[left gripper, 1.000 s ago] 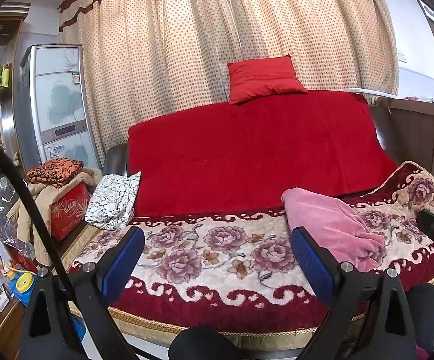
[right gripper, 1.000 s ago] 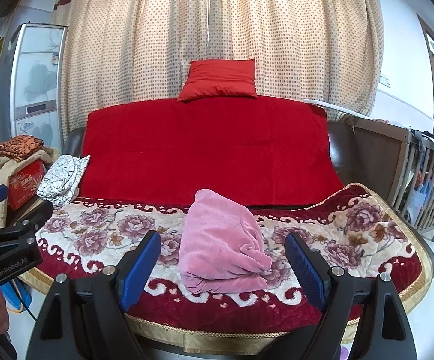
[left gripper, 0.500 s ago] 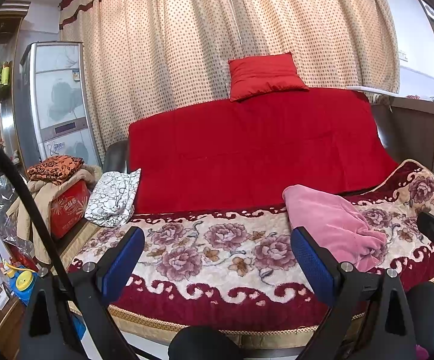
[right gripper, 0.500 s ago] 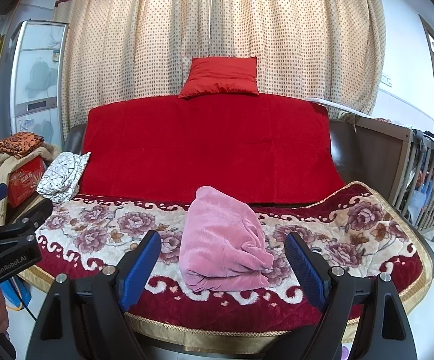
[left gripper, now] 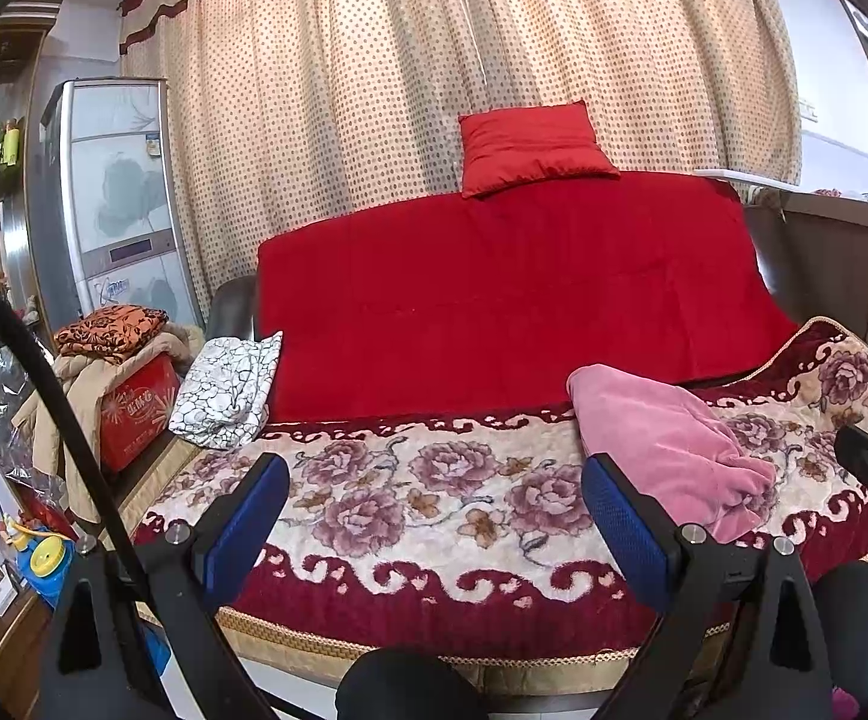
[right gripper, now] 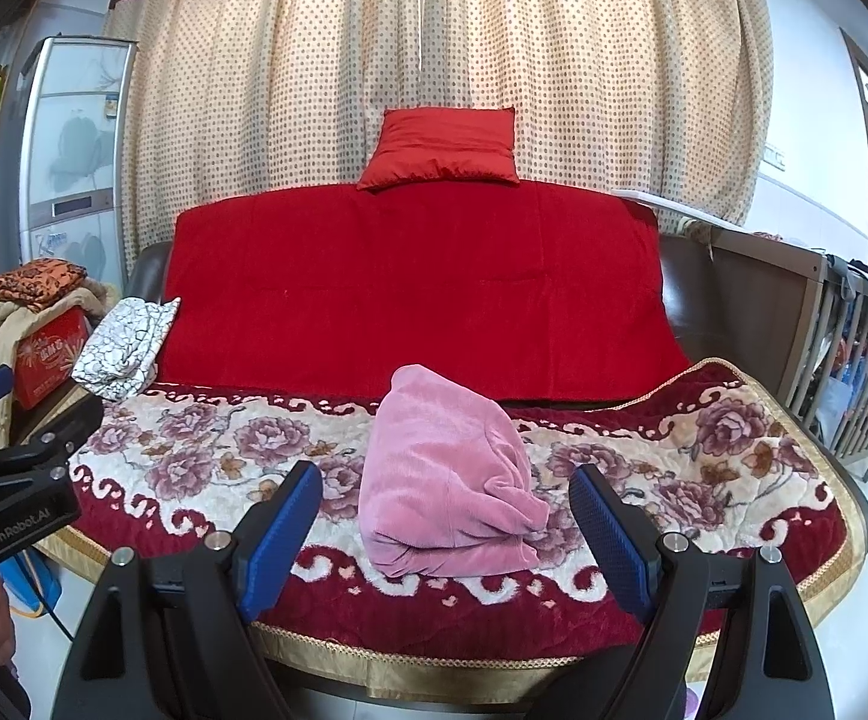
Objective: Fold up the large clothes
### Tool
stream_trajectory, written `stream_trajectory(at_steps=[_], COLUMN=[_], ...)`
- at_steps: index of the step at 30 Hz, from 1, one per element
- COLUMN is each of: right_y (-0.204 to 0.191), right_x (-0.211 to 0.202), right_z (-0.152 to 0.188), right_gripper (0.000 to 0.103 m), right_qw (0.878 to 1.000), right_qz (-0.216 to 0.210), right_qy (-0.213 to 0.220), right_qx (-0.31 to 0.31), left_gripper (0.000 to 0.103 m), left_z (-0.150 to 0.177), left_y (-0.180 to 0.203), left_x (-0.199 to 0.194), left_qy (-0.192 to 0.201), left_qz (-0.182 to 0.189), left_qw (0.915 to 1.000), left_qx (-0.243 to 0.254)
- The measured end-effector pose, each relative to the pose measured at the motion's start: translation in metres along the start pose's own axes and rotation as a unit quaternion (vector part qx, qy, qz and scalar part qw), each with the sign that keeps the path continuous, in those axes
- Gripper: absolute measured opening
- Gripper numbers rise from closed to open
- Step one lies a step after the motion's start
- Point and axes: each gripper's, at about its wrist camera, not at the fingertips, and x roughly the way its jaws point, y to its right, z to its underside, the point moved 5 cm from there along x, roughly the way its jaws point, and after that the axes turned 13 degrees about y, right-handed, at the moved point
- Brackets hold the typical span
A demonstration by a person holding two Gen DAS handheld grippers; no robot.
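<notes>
Pink garment (right gripper: pixel 446 474) sits bunched in a lump on the floral blanket (right gripper: pixel 206 456) covering the sofa seat, a bit back from the near gold-trimmed edge and right of the seat's middle. Loads of bare blanket to its left, a smaller patch to its right before the blanket curves off. Behind it the red throw (right gripper: pixel 410 288) runs up the backrest with a red cushion (right gripper: pixel 443 147) on top. Right tool (right gripper: pixel 446 531) hangs in front of the near edge, fingers wide apart, nothing between them, lined up with the garment but not touching. Left tool (left gripper: pixel 434 519) also spread wide and empty, off to the left over open blanket. A black-and-white cloth (left gripper: pixel 227 387) crowds the far-left corner.
</notes>
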Motion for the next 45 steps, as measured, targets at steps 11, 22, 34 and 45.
stream_trajectory(at_steps=[11,22,34,45], right_y=[-0.002,-0.006,0.064,0.078], right_x=[0.003,0.043,0.213,0.271], right_z=[0.003,0.01,0.081,0.134], right_gripper=[0.087,0.087,0.037,0.038], right_qw=[1.0,1.0,0.967,0.956], right_qz=[0.002,-0.001,-0.085,-0.077], right_qy=[-0.004,-0.015,-0.155,-0.231], right_qx=[-0.001,-0.013,0.182,0.163], left_gripper=[0.098,0.098,0.098,0.099], left_z=[0.006,0.018,0.083,0.114], left_y=[-0.003,0.006,0.114,0.153], left_x=[0.005,0.055,0.206,0.24], left_qy=[-0.007,-0.03,-0.141,-0.183], left_qz=[-0.003,-0.004,0.095,0.114], left_qw=[1.0,0.9995,0.9855,0.9751], left_qx=[-0.004,-0.006,0.001,0.051])
